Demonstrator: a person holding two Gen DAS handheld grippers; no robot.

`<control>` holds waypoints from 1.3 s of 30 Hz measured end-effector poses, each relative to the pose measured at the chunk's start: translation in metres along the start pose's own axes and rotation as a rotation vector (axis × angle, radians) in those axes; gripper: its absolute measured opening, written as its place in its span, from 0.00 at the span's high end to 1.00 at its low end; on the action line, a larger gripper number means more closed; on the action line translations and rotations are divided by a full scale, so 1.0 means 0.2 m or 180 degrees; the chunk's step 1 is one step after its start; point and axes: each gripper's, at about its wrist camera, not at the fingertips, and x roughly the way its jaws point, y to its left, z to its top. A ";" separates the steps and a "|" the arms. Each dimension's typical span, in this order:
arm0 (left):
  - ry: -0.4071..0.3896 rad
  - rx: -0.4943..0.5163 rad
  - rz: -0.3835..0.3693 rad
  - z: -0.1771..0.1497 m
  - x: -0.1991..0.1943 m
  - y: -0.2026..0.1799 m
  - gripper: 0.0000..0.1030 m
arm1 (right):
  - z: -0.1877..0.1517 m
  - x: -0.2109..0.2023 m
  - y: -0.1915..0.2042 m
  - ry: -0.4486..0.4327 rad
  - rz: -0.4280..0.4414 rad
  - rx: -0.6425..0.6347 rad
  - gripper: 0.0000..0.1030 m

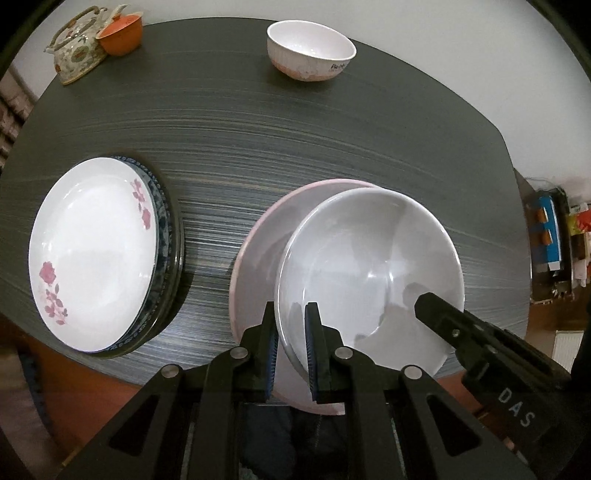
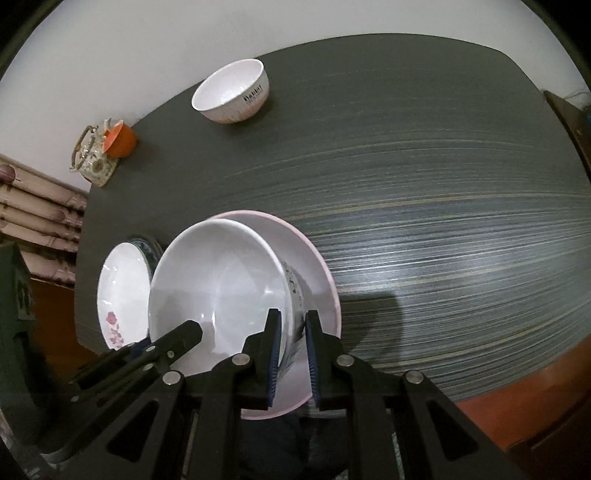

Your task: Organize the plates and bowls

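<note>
A large white bowl (image 1: 369, 266) sits inside a wider pink-rimmed bowl (image 1: 258, 240) near the table's front edge. My left gripper (image 1: 291, 332) is shut on the white bowl's left rim. My right gripper (image 2: 291, 332) is shut on its right rim (image 2: 284, 295); one of its fingers (image 1: 443, 317) shows in the left wrist view. The pink-rimmed bowl (image 2: 317, 266) shows under the white bowl (image 2: 214, 280). A floral white plate (image 1: 92, 251) lies on a blue-patterned plate (image 1: 162, 206) to the left. A small white bowl (image 1: 310, 48) stands at the far side.
A dark striped table (image 2: 443, 221) carries everything. A patterned teapot (image 1: 77, 48) and an orange cup (image 1: 122, 33) stand at the far left corner. The floral plate (image 2: 122, 295) and small bowl (image 2: 232, 92) also show in the right wrist view.
</note>
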 end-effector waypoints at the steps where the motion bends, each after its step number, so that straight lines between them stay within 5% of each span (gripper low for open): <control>1: 0.0009 -0.0007 0.0002 0.00 0.01 0.00 0.90 | 0.00 0.01 0.00 -0.0001 0.0001 0.0025 0.86; 31: 0.0138 -0.0014 0.0074 0.02 0.08 -0.04 0.86 | 0.02 0.06 0.02 -0.0023 -0.0125 -0.0106 0.86; 39: 0.0190 0.0000 0.0030 0.03 0.08 -0.05 0.74 | 0.03 0.06 0.03 -0.0048 -0.0163 -0.0143 0.84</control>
